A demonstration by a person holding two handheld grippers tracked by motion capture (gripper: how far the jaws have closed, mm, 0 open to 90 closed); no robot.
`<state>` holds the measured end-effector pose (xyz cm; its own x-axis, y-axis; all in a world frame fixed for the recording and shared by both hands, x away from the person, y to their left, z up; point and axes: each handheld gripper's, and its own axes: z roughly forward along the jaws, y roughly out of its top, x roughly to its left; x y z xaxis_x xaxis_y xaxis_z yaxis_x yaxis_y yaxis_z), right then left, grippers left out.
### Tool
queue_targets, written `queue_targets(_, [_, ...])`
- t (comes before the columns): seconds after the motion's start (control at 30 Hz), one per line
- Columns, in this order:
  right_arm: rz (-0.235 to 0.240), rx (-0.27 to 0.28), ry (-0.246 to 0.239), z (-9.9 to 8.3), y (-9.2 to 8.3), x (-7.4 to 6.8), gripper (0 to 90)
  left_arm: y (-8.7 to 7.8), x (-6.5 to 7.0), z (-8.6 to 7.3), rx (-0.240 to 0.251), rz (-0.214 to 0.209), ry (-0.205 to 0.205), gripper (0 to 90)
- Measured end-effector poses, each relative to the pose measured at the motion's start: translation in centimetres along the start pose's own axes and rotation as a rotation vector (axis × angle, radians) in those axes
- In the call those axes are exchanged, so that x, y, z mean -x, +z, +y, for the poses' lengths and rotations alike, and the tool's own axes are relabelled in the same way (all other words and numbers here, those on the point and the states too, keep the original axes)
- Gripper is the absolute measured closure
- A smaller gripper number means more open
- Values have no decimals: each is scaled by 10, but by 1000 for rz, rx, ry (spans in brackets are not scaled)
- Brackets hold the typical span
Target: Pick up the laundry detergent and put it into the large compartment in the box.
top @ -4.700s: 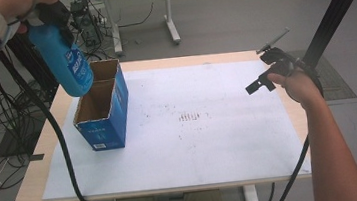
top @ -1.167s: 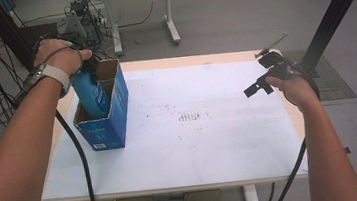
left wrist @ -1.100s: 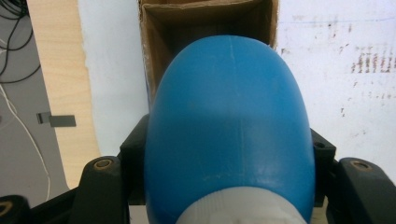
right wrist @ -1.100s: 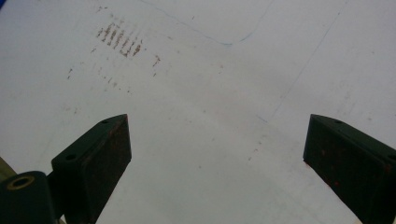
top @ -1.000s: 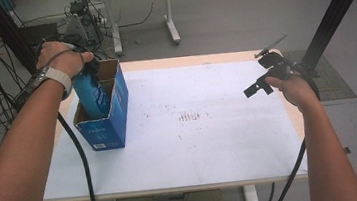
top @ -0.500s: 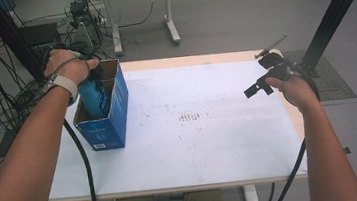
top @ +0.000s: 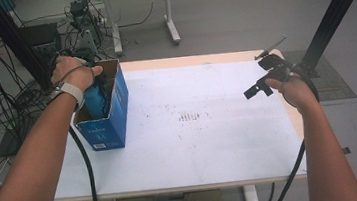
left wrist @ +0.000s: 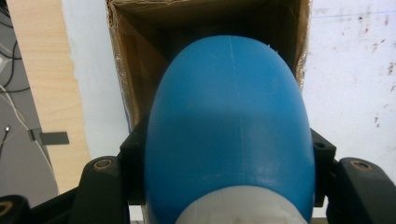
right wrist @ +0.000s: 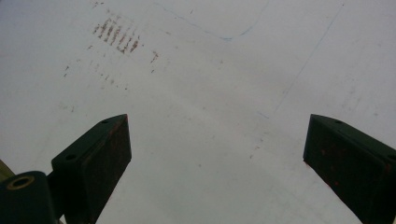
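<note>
Left tongs (left wrist: 229,186) are clamped on the blue bottle (left wrist: 229,126), one jaw pressed to each side of its body. In the high view the bottle (top: 95,100) sits inside the open-topped blue box (top: 111,122), deep between its walls, with the left hand (top: 74,73) right over the box's far end. The box stands at the left side of the bench (top: 212,152), on the white sheet. Over on the right, the right tongs (right wrist: 217,158) hang wide apart with nothing between them, white sheet and rusty marks (right wrist: 116,32) below. High view has them (top: 258,88) above the bench's right edge, well apart from the box.
</note>
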<state>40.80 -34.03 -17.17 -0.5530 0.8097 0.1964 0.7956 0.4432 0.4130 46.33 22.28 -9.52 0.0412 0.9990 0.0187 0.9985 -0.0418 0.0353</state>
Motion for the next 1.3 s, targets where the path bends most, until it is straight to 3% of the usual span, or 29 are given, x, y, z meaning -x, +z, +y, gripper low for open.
queue_targets(0.7, [5, -4, 8, -1, 4, 3, 74, 17, 3, -2, 18, 13, 5, 385])
queue_targets(1.3, [9, -4, 10, -2, 5, 4, 74, 30, 4, 1, -3, 8, 18, 385])
